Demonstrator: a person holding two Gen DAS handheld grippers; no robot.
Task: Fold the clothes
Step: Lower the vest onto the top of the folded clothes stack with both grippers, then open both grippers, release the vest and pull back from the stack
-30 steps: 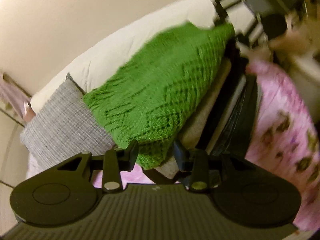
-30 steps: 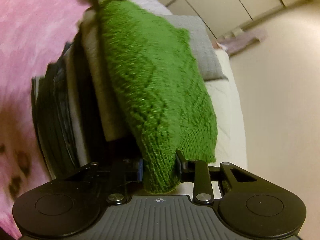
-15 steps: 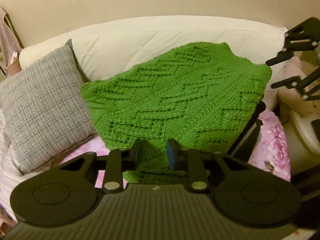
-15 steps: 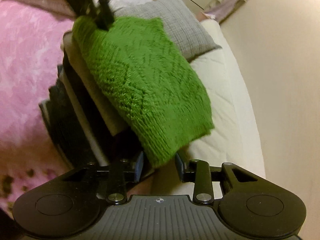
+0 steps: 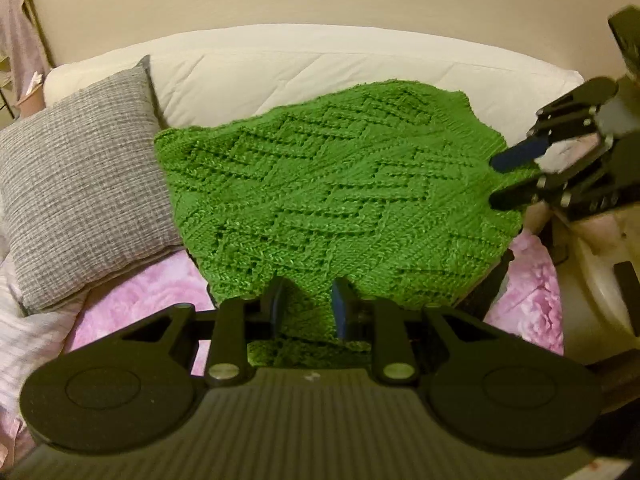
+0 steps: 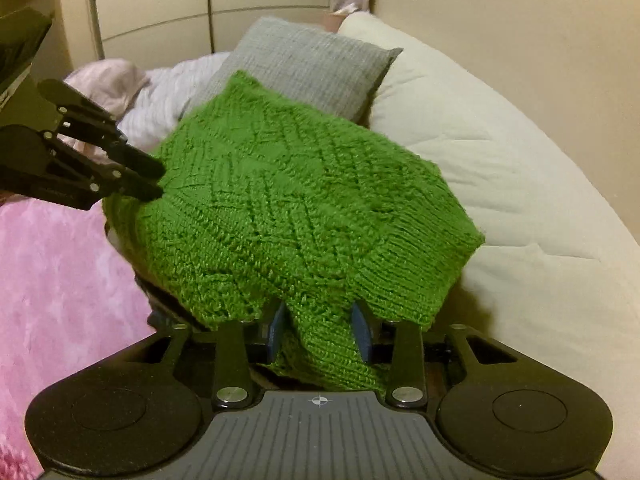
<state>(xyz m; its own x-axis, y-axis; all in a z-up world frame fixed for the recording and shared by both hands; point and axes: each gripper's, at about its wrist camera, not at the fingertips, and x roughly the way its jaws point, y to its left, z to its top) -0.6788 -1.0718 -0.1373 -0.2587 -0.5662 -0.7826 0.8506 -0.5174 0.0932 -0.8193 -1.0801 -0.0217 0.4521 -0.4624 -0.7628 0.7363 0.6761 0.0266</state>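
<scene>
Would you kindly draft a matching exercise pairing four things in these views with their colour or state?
Things:
1. knitted garment
2. square cushion
3. fluffy blanket
4. left gripper

Descriptions:
A. grey woven
B. shut on fabric
C. green
D. pink

Pairs: 1-C, 2-A, 3-D, 4-B

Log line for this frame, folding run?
stage: fold | left gripper: shut on green knit | right gripper: shut on green knit | over bed
</scene>
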